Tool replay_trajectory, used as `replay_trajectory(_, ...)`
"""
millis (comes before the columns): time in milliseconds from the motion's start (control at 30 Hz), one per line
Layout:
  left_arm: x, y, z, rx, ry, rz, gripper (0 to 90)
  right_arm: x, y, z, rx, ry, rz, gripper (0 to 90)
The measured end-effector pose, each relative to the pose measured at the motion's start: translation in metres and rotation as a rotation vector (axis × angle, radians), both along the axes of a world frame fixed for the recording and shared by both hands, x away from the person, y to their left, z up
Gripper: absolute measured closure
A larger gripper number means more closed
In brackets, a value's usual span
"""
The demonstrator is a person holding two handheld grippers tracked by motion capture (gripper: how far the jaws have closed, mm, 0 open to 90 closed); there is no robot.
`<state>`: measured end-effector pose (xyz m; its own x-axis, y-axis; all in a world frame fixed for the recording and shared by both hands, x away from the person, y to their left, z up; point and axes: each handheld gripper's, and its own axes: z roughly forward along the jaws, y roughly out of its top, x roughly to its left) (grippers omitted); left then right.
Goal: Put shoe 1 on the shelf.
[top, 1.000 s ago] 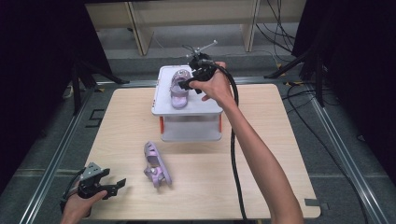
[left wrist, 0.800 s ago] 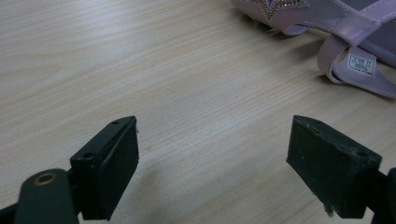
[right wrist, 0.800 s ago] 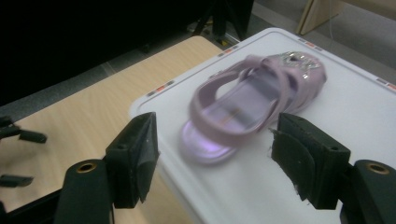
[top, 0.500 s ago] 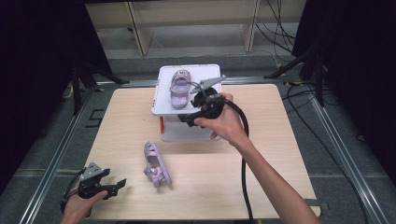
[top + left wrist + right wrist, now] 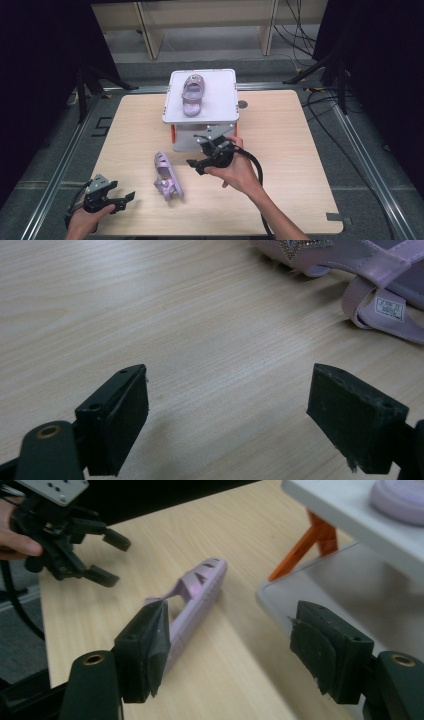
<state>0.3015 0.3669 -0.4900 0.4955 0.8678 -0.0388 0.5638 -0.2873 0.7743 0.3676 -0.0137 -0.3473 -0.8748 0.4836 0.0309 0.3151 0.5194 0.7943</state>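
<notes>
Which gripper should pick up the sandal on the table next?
Probably right. The right gripper is open, pointed at the sandal, which lies past its jaws in its own view. The left gripper is also open but sits at the table edge, sandal off to the side.

Table evenly lit, surroundings dark; right gripper view blurred.

Both grippers (image 5: pixel 212 155) (image 5: pixel 112 199) are black with blocky, scuffed jaws; a thick black cable trails, arms apparently bare.
</notes>
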Motion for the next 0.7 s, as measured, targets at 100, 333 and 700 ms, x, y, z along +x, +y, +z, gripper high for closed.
replay_trajectory(100,0.0,-0.001,0.0,-0.003,0.001,-0.001,16.0,-0.006,0.002,-0.012,0.042,0.023,-0.006,32.3)
replay_trajectory(333,0.0,0.0,0.0,-0.017,0.003,0.005,16.0,-0.015,0.016,-0.035,-0.032,0.038,0.058,31.6)
replay_trajectory(700,0.0,0.0,0.0,-0.014,0.008,0.01,16.1,-0.02,0.041,-0.054,-0.064,0.059,0.125,33.1)
